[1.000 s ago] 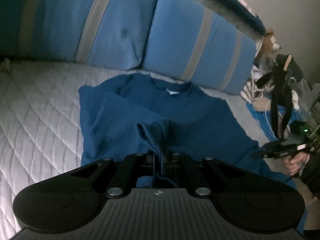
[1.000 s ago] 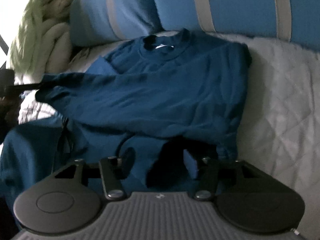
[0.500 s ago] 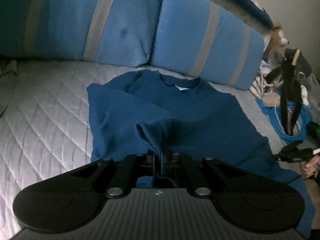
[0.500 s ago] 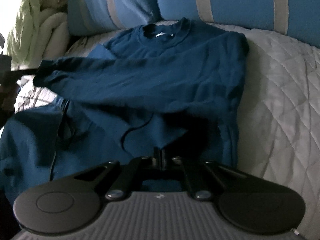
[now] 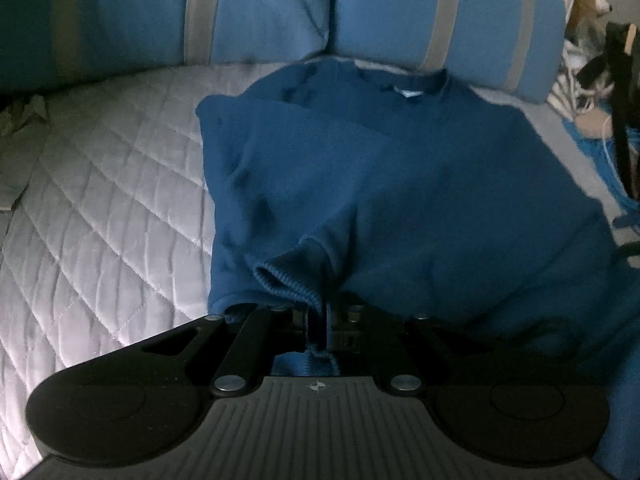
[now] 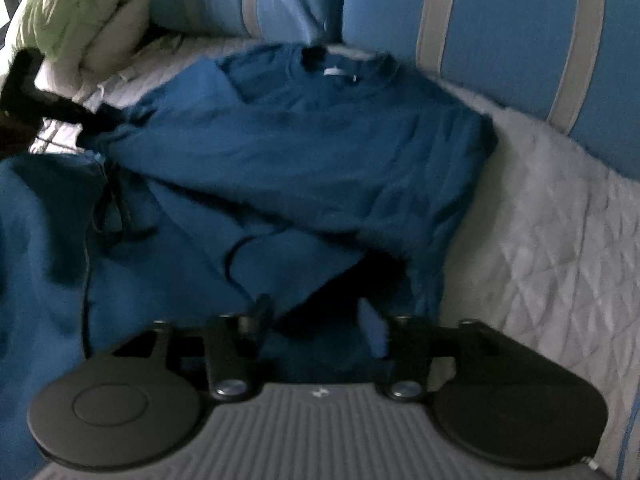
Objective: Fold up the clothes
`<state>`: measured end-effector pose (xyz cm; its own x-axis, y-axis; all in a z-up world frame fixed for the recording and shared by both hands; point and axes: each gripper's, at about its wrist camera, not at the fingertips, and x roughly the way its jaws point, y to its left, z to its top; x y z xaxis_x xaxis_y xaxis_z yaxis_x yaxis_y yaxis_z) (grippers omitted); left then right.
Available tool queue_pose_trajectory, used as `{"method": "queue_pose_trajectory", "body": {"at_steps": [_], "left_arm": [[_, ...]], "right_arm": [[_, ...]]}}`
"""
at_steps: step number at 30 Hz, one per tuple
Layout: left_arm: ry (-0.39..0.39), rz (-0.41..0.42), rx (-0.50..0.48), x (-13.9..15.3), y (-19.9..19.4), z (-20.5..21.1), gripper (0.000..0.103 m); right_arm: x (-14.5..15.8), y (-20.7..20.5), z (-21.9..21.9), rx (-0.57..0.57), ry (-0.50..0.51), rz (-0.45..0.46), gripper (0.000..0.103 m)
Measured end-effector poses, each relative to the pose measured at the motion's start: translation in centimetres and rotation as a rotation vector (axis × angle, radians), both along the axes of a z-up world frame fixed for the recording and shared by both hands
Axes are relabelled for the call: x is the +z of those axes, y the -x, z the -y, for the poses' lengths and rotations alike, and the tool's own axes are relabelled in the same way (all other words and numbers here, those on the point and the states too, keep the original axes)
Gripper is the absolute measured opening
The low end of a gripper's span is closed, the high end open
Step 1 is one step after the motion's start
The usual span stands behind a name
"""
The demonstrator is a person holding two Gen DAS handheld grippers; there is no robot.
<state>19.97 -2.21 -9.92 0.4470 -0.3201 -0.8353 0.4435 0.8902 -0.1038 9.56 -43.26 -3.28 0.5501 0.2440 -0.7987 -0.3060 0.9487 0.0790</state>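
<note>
A dark blue knitted sweater lies on the pale quilted bed, its neckline at the far end against two blue cushions with grey stripes, its hem nearest the person. So its long axis runs from near to far, straight out ahead of both tools.

The left hand-held gripper sits at the near left part of the garment, with the ribbed sleeve cuff caught in its narrow gap. Its jaws are just starting to part, though the cloth is still pinched between them. The sleeve runs from there up and away towards the far left shoulder, lying over the body.

The right hand-held gripper hangs over the near right hem, jaws opening wide, with fabric beneath them but nothing pressed between the pads.

Each tool is close to its own near corner, so I'd judge the next fold brings the hem up towards the collar.
</note>
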Motion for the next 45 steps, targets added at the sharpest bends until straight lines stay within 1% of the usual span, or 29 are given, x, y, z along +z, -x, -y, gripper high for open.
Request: {"method": "queue_pose_trajectory", "body": {"at_steps": [1,3,4,5,6,7,8,9,11,14,17,20,23,27,30,32,35,39,45], "left_arm": [[-0.011,-0.01,0.004,0.0,-0.1,0.0,0.018],[-0.035,-0.017,0.005,0.3,0.0,-0.2,0.033],[-0.043,-0.015,0.006,0.5,0.2,-0.3,0.037],[-0.05,-0.011,0.007,0.9,0.4,-0.6,0.045],[-0.052,0.001,0.015,1.4,0.7,-0.9,0.051],[-0.047,0.025,0.025,2.1,1.1,-1.3,0.055],[-0.039,0.054,0.036,2.9,1.6,-1.8,0.063],[-0.031,0.082,0.047,3.8,2.1,-2.3,0.069],[0.001,0.143,0.071,6.0,3.0,-3.3,0.071],[0.071,0.227,0.11,10.2,4.3,-5.0,0.075],[0.138,0.313,0.147,14.6,5.5,-6.3,0.077],[0.199,0.4,0.158,19.2,7.0,-7.2,0.079],[0.224,0.495,0.147,23.3,9.0,-7.4,0.081],[0.245,0.601,0.126,27.9,12.4,-7.7,0.082],[0.24,0.669,0.128,30.2,15.1,-8.1,0.082],[0.256,0.709,0.123,31.3,17.0,-8.5,0.082],[0.299,0.726,0.118,32.3,19.3,-9.3,0.085],[0.339,0.724,0.114,33.0,21.4,-10.2,0.086],[0.368,0.729,0.111,33.6,23.6,-11.0,0.086]], "right_arm": [[0.3,0.0,0.0,0.001,0.006,0.011,0.078],[0.9,0.1,-0.1,-0.001,0.023,0.03,0.083],[1.1,0.2,-0.1,-0.005,0.034,0.038,0.087],[1.3,0.3,0.0,-0.013,0.049,0.048,0.089],[1.7,0.5,0.1,-0.023,0.062,0.065,0.093],[2.1,0.7,0.2,-0.034,0.075,0.082,0.098],[2.6,0.8,0.3,-0.044,0.088,0.1,0.1],[3.2,1.1,0.5,-0.055,0.099,0.123,0.103],[4.5,1.6,0.9,-0.08,0.123,0.173,0.103],[7.0,2.2,2.1,-0.137,0.157,0.249,0.103],[10.5,2.9,3.7,-0.209,0.157,0.343,0.103],[14.1,3.8,5.3,-0.282,0.152,0.443,0.103],[18.0,5.0,6.9,-0.353,0.141,0.555,0.103],[23.0,7.6,8.6,-0.447,0.113,0.697,0.103],[26.2,10.3,9.8,-0.498,0.069,0.781,0.103],[28.2,12.6,10.2,-0.519,0.053,0.838,0.103],[30.4,16.0,10.1,-0.54,0.045,0.899,0.103],[31.9,20.1,9.7,-0.542,0.033,0.922,0.103],[33.2,24.4,8.4,-0.563,0.112,0.946,0.103]]}}
